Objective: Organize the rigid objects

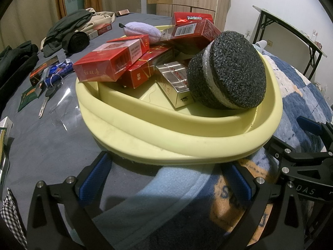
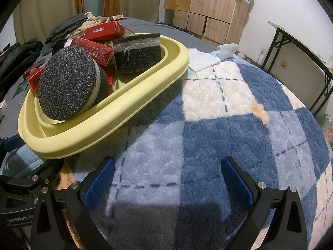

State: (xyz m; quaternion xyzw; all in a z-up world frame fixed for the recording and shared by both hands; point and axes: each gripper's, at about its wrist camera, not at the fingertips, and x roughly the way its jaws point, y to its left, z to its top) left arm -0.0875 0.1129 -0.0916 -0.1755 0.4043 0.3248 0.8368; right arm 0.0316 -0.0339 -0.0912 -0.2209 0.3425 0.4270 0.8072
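Observation:
A pale yellow basin (image 1: 187, 143) (image 2: 133, 98) sits on the bed, piled with red cigarette boxes (image 1: 104, 66) (image 2: 91, 50), a silver box (image 1: 177, 79), a lilac plush (image 1: 141, 31) and two black round sponges: one on edge (image 1: 229, 70) (image 2: 66, 83) at the near rim, one (image 2: 138, 52) further back. My left gripper (image 1: 166, 179) is open just before the basin's near rim, holding nothing. Open too, my right gripper (image 2: 167, 179) hovers over the blue checked blanket (image 2: 229, 125), right of the basin. Its frame (image 1: 301, 162) shows in the left wrist view.
On the grey sheet left of the basin lie a key (image 1: 44, 102), a blue wrapper (image 1: 56, 70), a dark box (image 1: 42, 70), another red box (image 1: 102, 30) and dark clothes (image 1: 68, 29). A wooden wardrobe (image 2: 208, 6) and a black-legged table (image 2: 301, 48) stand behind.

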